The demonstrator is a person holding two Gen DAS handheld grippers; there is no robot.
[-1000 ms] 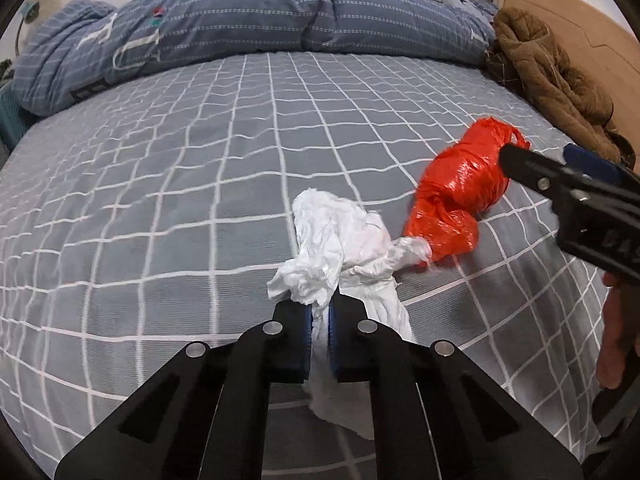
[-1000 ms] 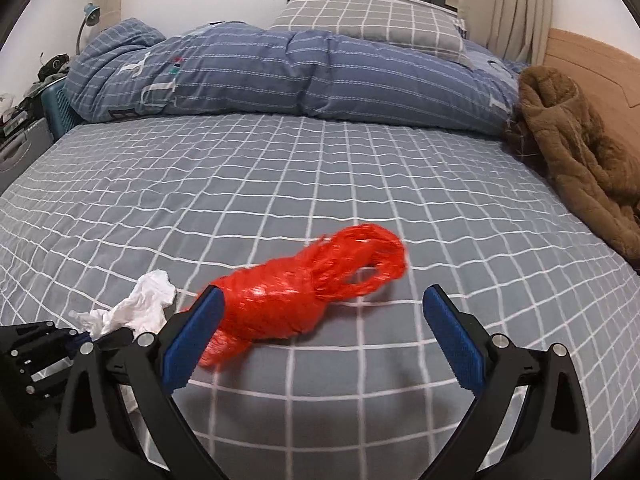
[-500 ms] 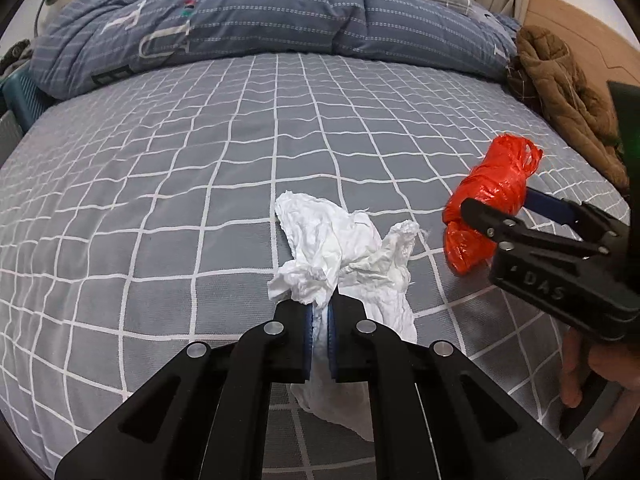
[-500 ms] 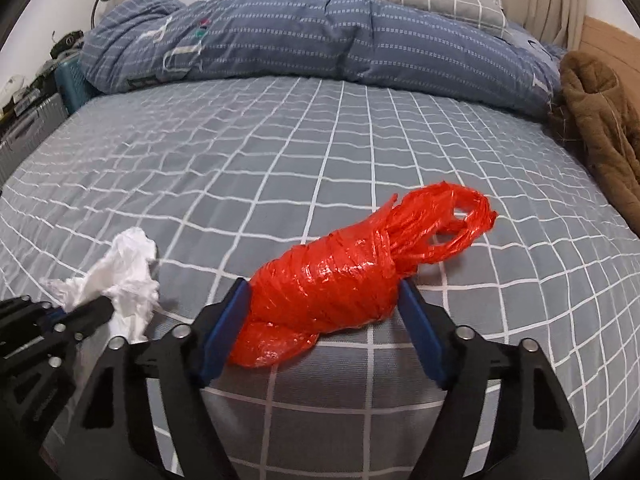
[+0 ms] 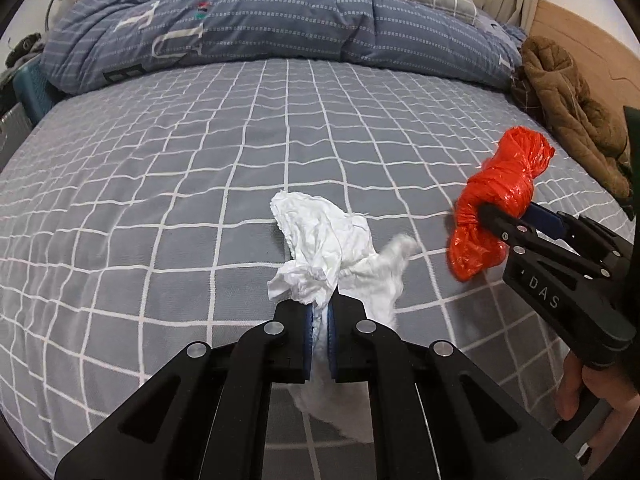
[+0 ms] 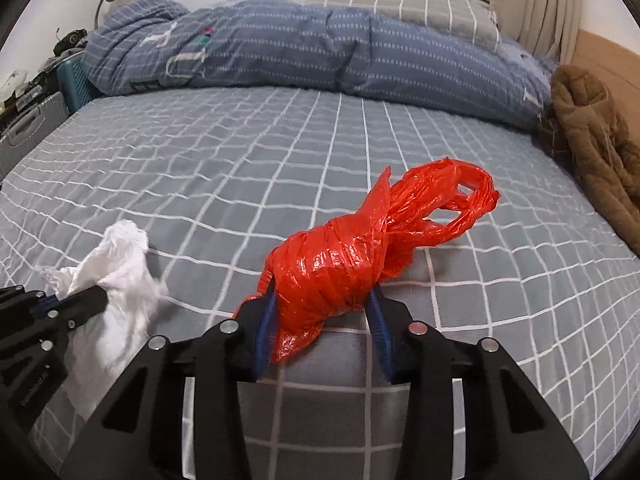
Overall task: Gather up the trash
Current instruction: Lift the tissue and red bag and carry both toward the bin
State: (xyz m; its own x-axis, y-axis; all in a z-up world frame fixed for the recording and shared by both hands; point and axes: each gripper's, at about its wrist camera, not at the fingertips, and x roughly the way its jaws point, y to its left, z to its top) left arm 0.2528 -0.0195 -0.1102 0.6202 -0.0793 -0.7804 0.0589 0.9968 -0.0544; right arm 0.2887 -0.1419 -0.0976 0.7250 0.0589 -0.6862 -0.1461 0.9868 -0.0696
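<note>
Red plastic bag (image 6: 344, 264), twisted into a bundle, lies on the checked grey bedsheet (image 6: 240, 160), near right. Right gripper (image 6: 322, 318) jaws closing around its thick middle, pads at both flanks; best to clench fully before lifting, since the slick film may slip. Left gripper (image 5: 319, 330) is clenched on the white crumpled tissue (image 5: 324, 248), near centre. Only the left wrist view shows the person's hand (image 5: 588, 392); the right wrist view shows the bag's looped handles.

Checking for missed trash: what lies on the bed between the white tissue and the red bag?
Only bare checked sheet between white tissue and red bag, per the left wrist view.
</note>
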